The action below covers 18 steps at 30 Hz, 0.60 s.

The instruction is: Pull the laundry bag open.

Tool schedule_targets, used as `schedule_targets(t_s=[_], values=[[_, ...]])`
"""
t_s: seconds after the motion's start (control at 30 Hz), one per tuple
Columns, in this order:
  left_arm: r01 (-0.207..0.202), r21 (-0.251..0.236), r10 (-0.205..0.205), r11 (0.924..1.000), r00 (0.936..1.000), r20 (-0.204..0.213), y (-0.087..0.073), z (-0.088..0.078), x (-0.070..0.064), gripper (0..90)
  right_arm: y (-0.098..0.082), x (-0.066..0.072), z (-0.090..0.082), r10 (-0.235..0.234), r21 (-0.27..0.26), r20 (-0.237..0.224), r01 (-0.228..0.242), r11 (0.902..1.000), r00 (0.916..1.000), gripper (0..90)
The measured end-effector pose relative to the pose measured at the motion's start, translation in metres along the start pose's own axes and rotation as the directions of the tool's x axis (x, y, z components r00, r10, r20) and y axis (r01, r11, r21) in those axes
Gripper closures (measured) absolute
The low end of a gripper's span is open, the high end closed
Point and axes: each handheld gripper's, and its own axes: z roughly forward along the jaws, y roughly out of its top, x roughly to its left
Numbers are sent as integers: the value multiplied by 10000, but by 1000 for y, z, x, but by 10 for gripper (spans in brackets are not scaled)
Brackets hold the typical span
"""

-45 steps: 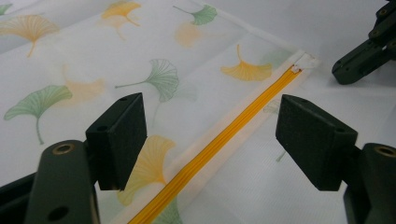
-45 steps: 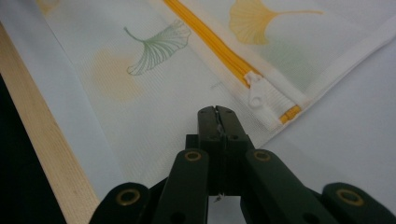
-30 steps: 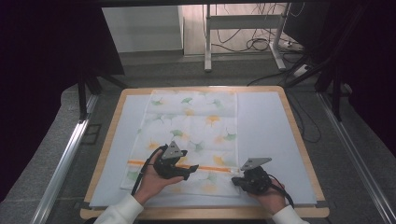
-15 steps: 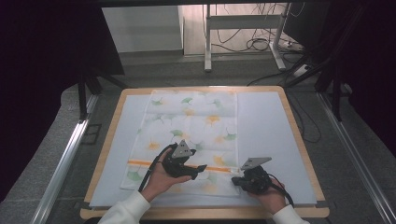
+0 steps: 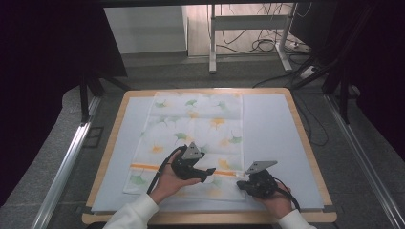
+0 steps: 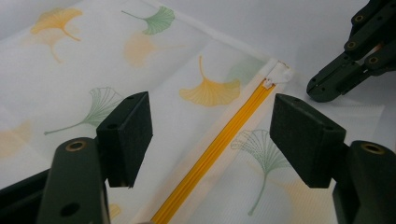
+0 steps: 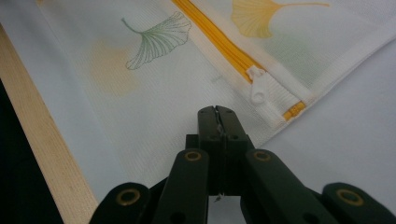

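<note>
Flat on the white mat [image 5: 277, 133] of the wooden-edged table [image 5: 310, 157] lies a mesh laundry bag [image 5: 196, 129] printed with ginkgo leaves in yellow and green. Its long axis runs away from the person, from the near edge of the table toward the far edge, and it sits a little left of the table's middle. Across its near end, at right angles to that long axis, runs an orange zipper [image 6: 219, 144], stretching from the bag's left side to its right. The white zipper pull [image 7: 259, 86] sits at the right end of the zipper, close to the bag's corner, with only a short stub of orange tape beyond it.

Over the zipper line hovers the left gripper [image 6: 210, 135], its two padded jaws standing well apart with the orange strip showing between them; the pads touch nothing. It points along the zipper toward the pull. In the high view it is seen above the near part of the bag, held in the person's left hand [image 5: 167, 183].

By the bag's near right corner the right gripper [image 7: 218, 112] has its jaws pressed together, their tips at the bag's fabric just short of the pull; whether cloth is pinched between them cannot be told.
</note>
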Motion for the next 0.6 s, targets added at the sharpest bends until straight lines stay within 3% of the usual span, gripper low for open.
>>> schedule_targets(t_s=[0.23,0.43,0.6], values=[[-59,163,58,9998,10000,61,3,11,-1,294,-1,3,0,-147,-48,222,148,9999,9996,889],[32,208,-38,9998,9995,302,7,22,-1,308,-5,12,-1,-286,-182,751,300,9994,9968,889],[-102,296,91,9995,9993,358,11,31,-4,310,-5,11,-1,-271,-226,656,286,9993,9975,889]])
